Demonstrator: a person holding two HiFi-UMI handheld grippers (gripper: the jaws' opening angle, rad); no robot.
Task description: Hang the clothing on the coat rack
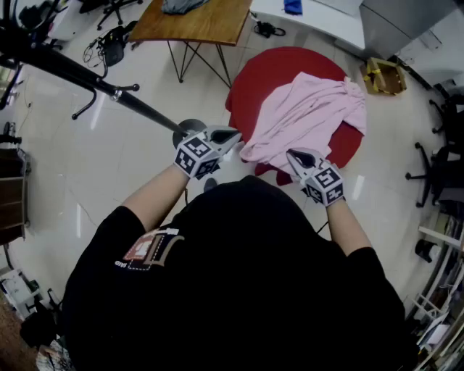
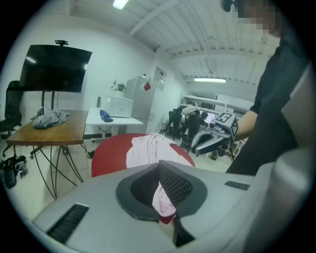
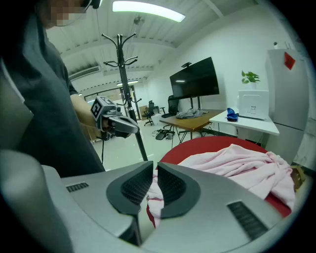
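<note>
A pink garment (image 1: 304, 116) lies crumpled on a round red table (image 1: 275, 69). The black coat rack (image 1: 109, 88) slants in from the upper left, and its base stands on the floor next to the table. My left gripper (image 1: 235, 135) hovers at the garment's near left edge, jaws shut with nothing in them. My right gripper (image 1: 290, 153) hangs over the near right edge, its jaws closed to a thin slit, empty. The left gripper view shows the garment (image 2: 148, 148) beyond the closed jaws and the right gripper (image 2: 197, 146) free in the air. The rack (image 3: 126, 89) stands upright in the right gripper view.
A wooden table (image 1: 203, 22) with grey cloth on it stands beyond the red table. A white desk (image 1: 319, 18) sits at the back, with a yellow box (image 1: 383, 76) on the floor to the right. Office chairs (image 1: 435, 167) stand at the right, and cables (image 1: 109, 47) lie at the upper left.
</note>
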